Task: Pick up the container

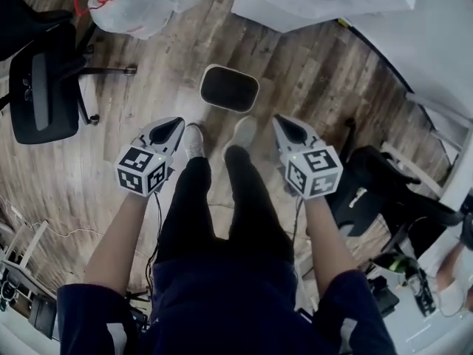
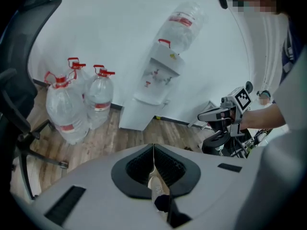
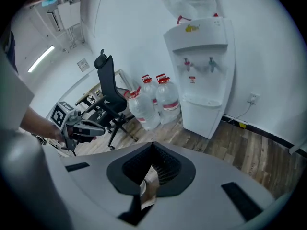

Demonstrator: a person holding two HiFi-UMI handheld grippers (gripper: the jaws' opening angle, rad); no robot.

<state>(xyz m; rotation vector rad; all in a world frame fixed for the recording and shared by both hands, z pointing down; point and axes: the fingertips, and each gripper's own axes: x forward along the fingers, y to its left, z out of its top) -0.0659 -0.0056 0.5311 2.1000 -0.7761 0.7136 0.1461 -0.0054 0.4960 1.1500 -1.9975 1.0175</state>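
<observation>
The container [image 1: 229, 87], a rounded rectangular tub with a white rim and a dark inside, lies on the wooden floor just beyond the person's shoes. My left gripper [image 1: 174, 126] hangs to the near left of it, above the floor, shut with nothing held. My right gripper [image 1: 285, 126] hangs to the near right, likewise shut and empty. In the left gripper view the jaws [image 2: 153, 153] meet in a thin line, as do those in the right gripper view [image 3: 152, 151]. Neither gripper view shows the container.
A black office chair [image 1: 44, 87] stands at the left. Large water bottles [image 2: 79, 99] stand against the wall beside a white water dispenser [image 3: 206, 75]. More chairs and cables [image 1: 384, 198] crowd the right. The person's legs [image 1: 222, 198] stand between the grippers.
</observation>
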